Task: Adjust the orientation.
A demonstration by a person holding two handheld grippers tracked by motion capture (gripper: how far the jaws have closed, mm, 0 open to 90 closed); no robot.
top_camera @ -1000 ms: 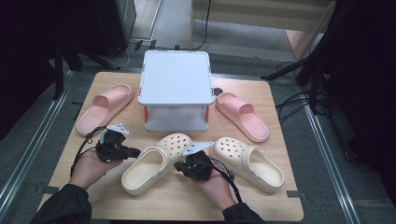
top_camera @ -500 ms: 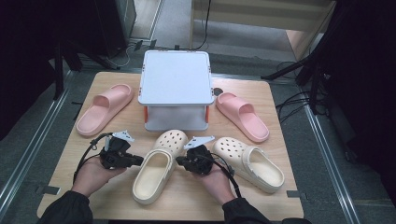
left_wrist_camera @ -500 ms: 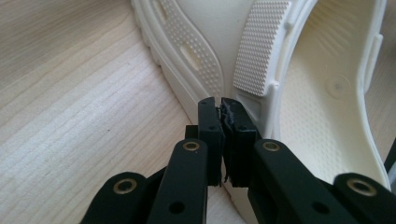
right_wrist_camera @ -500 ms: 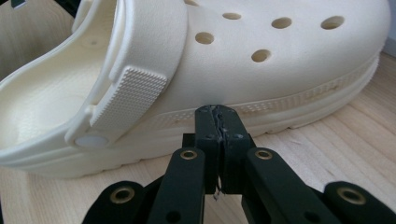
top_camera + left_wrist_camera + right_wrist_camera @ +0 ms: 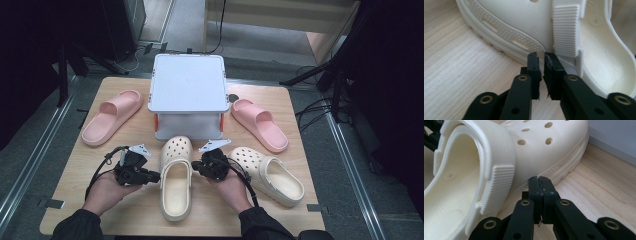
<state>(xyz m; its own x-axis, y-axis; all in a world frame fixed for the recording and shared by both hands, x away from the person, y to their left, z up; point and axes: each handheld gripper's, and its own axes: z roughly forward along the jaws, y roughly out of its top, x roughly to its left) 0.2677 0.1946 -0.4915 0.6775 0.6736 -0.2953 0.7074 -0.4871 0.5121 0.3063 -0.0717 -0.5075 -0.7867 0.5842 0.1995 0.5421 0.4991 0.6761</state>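
A cream clog [image 5: 175,186] lies at the table's front middle, toe toward the box. In the left gripper view my left gripper [image 5: 541,55] rests its tips against the clog's [image 5: 524,20] side by the strap pivot. Its jaws have just been opening to a narrow slit, with nothing between them. From above, the left gripper [image 5: 156,176] sits at the clog's left flank. My right gripper [image 5: 539,178] is shut on nothing, its tips at the sole edge of the clog [image 5: 549,150]. In the high view the right gripper [image 5: 196,167] is at the clog's right flank.
A second cream clog [image 5: 270,175] lies at an angle just right of my right hand. A white lidded box [image 5: 188,82] stands at the back middle, with pink slides to its left [image 5: 112,117] and right [image 5: 260,124]. The wooden table [image 5: 320,150] ends close behind my forearms.
The middle clog has swung from a diagonal to pointing straight at the box. My left gripper has moved right and nearer along with it; the right gripper has barely shifted.
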